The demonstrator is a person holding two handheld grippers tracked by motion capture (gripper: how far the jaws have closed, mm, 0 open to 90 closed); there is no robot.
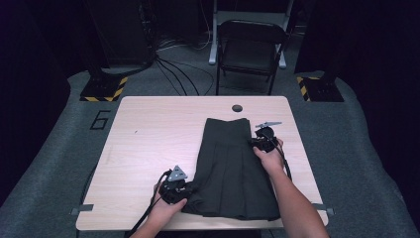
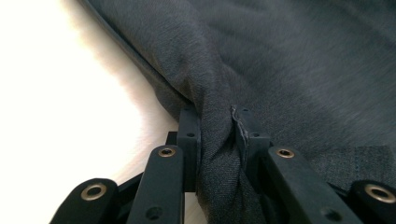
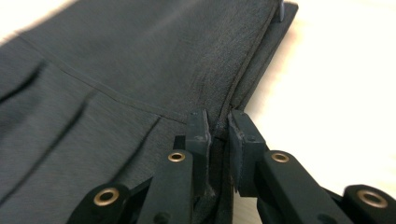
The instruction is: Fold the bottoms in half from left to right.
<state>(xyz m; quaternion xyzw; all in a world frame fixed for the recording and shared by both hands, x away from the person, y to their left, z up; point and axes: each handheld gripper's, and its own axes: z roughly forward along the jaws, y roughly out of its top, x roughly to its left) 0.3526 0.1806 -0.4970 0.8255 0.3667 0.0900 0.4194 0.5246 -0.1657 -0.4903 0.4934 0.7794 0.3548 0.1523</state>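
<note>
Left gripper (image 1: 184,190) clamped on the pleated skirt (image 1: 230,168)'s near left edge, right gripper (image 1: 257,144) pinching its right edge; dark matte weave, bare pale wooden table (image 1: 148,148) leftward.

Light wood counter (image 1: 148,148), round cable hole (image 1: 237,108) near far edge. Black folding chair (image 1: 250,47) behind it on grey carpet (image 1: 346,148). Hazard-striped stand bases (image 1: 105,89) at both far corners, cables (image 1: 173,69) on floor, "6" (image 1: 100,120) marked left of counter.
</note>
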